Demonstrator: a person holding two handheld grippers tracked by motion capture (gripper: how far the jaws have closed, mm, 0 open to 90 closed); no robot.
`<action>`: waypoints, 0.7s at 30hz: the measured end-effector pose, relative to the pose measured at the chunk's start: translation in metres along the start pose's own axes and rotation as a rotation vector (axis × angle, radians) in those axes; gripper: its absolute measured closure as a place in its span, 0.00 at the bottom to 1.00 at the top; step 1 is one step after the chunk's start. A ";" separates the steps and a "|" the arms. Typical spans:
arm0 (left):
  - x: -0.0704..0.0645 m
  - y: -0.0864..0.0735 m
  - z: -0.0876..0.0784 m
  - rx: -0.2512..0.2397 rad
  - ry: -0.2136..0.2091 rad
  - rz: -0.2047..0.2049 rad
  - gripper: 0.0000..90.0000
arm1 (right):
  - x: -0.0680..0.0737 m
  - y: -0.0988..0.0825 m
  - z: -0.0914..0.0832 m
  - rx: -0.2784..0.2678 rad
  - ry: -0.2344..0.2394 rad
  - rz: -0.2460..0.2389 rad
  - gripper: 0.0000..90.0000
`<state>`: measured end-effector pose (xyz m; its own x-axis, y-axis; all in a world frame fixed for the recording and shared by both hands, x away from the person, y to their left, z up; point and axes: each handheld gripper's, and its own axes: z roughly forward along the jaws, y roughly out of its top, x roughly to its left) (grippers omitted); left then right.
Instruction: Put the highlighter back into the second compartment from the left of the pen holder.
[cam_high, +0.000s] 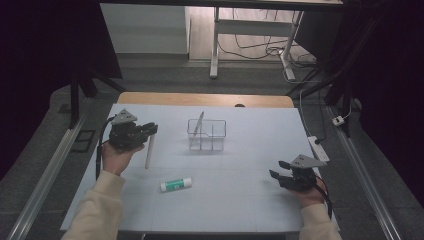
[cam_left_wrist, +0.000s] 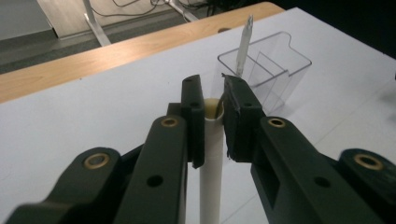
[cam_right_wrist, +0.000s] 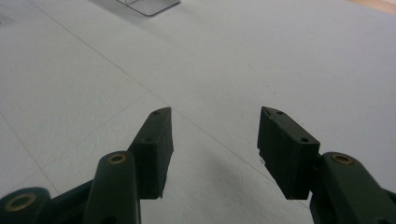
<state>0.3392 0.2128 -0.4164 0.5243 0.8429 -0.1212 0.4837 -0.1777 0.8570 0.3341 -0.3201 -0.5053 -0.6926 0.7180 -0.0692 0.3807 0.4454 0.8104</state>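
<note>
My left gripper (cam_high: 150, 129) is shut on the top of a long white tube (cam_high: 148, 152) that hangs down toward the table at the left. In the left gripper view the tube (cam_left_wrist: 211, 163) stands upright, pinched between the two black jaws of my left gripper (cam_left_wrist: 213, 100). A clear plastic organizer (cam_high: 206, 134) with compartments stands mid-table, a thin pale stick (cam_high: 199, 123) leaning in it; the same organizer (cam_left_wrist: 267, 70) lies just beyond the held tube. My right gripper (cam_high: 279, 169) rests open at the right, and its view shows my right gripper (cam_right_wrist: 215, 135) with nothing between its jaws.
A white glue stick with a green label (cam_high: 176, 184) lies on the white table sheet (cam_high: 240, 190) at front centre. The wooden table edge (cam_high: 205, 99) runs along the back. A power strip (cam_high: 318, 148) lies off the right side.
</note>
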 end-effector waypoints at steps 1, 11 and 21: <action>0.000 0.001 0.001 -0.005 -0.002 -0.003 0.88 | 0.000 0.000 0.000 0.000 0.000 0.000 0.50; -0.005 0.012 0.006 -0.059 -0.034 -0.011 0.88 | 0.000 0.000 0.000 -0.001 0.002 -0.002 0.50; -0.012 0.024 0.011 -0.120 -0.062 -0.010 0.88 | 0.000 0.000 0.000 0.000 0.001 -0.001 0.50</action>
<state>0.3525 0.1926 -0.3997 0.5642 0.8105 -0.1572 0.4038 -0.1048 0.9088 0.3343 -0.3201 -0.5057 -0.6939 0.7167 -0.0696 0.3800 0.4466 0.8100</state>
